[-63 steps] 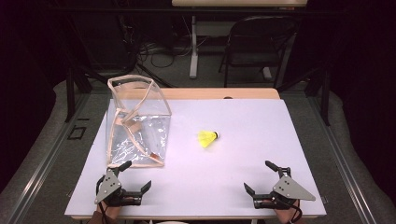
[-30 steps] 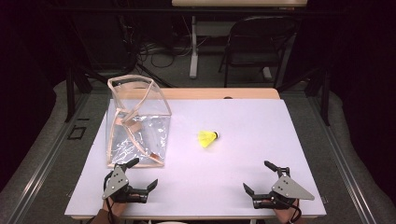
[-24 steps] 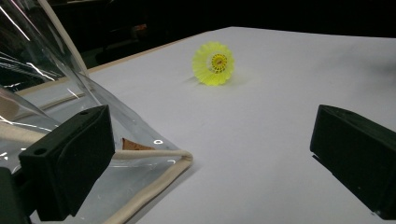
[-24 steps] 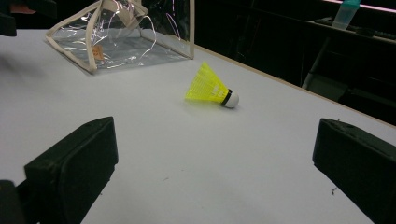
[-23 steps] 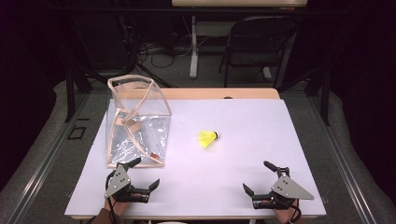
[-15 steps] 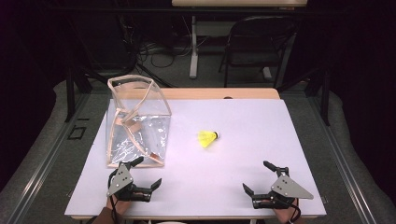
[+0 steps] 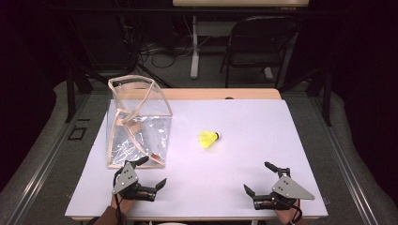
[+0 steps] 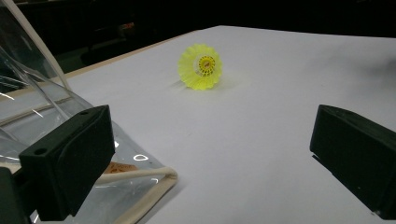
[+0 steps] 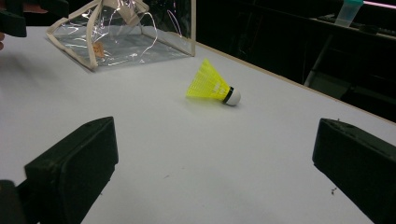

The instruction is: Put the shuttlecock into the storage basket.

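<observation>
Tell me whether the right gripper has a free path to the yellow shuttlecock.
Probably yes. The right gripper is open, and bare white table lies between it and the shuttlecock, which rests on its side apart from the clear bag.

No readable text, label, brand, number or sign appears anywhere. A small orange-brown tag (image 8: 122, 167) lies inside the clear plastic bag (image 7: 139, 123), but any print on it is too blurred and small to make out.

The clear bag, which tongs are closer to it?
Left. The left tongs sit at the bag's near corner; the right tongs are far across the table.
</observation>
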Demonstrator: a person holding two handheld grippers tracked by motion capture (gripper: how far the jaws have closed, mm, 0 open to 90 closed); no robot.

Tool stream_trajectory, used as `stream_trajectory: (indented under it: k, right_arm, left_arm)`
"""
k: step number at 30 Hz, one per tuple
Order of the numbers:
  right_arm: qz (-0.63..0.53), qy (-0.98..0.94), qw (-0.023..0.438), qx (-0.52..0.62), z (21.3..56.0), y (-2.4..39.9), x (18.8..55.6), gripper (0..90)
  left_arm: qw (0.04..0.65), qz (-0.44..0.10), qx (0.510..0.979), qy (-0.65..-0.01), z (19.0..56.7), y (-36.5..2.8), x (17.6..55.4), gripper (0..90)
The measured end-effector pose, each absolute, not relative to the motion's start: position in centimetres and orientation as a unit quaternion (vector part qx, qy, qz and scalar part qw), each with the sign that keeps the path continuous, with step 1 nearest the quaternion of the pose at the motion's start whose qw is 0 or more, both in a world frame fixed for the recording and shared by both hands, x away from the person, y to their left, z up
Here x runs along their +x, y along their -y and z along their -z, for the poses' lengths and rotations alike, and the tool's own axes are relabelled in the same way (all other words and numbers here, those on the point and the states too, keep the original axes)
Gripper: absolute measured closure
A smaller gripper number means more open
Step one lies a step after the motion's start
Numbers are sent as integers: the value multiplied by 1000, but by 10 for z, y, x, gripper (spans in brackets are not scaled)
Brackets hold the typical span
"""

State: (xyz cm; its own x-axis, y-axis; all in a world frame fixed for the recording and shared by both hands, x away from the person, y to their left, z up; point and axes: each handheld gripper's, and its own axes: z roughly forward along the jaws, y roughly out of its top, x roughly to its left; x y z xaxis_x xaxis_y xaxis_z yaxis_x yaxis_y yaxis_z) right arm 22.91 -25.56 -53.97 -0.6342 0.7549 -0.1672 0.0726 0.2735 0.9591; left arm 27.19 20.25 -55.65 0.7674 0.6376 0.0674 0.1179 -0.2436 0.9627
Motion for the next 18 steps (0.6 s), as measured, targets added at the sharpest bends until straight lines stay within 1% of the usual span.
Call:
stream_trajectory:
  k: [18]
  right_arm:
    - [-529,-733,320,284,540,255,229,0]
  left_arm:
    - [556,-217,765,-242,554,-187,282,1]
